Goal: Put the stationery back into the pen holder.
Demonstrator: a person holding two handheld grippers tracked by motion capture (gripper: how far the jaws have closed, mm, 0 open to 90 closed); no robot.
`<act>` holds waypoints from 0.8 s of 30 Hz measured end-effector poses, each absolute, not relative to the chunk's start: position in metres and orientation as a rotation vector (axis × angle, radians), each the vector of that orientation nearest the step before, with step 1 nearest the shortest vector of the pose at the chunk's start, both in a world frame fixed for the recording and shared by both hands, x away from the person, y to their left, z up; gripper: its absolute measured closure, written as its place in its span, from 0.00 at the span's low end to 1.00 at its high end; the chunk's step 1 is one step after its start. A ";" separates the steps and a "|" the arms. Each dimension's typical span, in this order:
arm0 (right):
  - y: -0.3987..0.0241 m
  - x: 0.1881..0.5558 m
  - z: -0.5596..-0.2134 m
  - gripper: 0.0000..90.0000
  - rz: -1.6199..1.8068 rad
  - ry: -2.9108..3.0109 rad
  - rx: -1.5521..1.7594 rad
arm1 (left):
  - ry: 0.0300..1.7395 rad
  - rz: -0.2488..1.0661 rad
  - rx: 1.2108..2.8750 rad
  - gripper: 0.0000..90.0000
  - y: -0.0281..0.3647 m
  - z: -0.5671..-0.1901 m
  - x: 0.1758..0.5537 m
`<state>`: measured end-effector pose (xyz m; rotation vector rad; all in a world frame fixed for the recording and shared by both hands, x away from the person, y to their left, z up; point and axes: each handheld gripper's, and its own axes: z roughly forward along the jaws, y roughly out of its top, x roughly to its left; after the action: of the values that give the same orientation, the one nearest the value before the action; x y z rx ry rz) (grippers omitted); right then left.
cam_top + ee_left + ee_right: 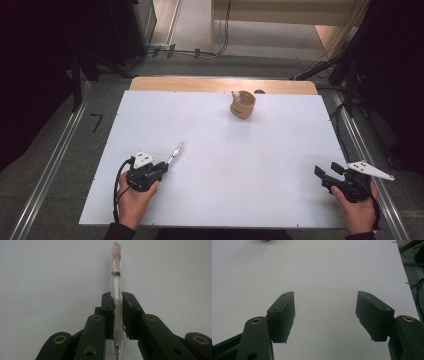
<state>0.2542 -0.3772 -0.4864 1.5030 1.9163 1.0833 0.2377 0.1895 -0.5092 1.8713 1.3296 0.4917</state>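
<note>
Black jaws of the left tool pinch a clear pen by the frosted grip section, its writing tip pointing back toward the hand and its pink-tinted cap end sticking out ahead. In the high view the left tool sits low over the near-left part of the white table, the pen slanting forward and right from it. The right tool rests at the near-right edge, jaws spread wide with nothing between them.

A tan cup stands at the far edge of the table, well apart from the pen; it looks the likely place for it. To do the carry well, the hold should stay firm, since a smooth round barrel can swivel between flat pads. Lift before travelling, so the pen clears the table, then bring it over the cup's mouth and tip it toward upright before letting go.

The pen itself is slim and transparent, with a dark band above the grip, a pinkish inner part near the cap end, and a small spring visible at the tip.
</note>
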 end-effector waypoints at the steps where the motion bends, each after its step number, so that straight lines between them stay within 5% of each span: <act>1: -0.377 0.254 -0.486 0.34 1.083 1.916 1.503 | 1.329 0.489 1.866 0.90 0.188 -0.508 0.239; 24: -0.376 0.256 -0.489 0.34 1.079 1.939 1.502 | 1.316 0.455 1.848 0.90 0.162 -0.496 0.266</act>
<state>0.2557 -0.3764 -0.4889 1.5022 1.9386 1.0786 0.2660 0.1620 -0.4959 1.8477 1.3164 0.4555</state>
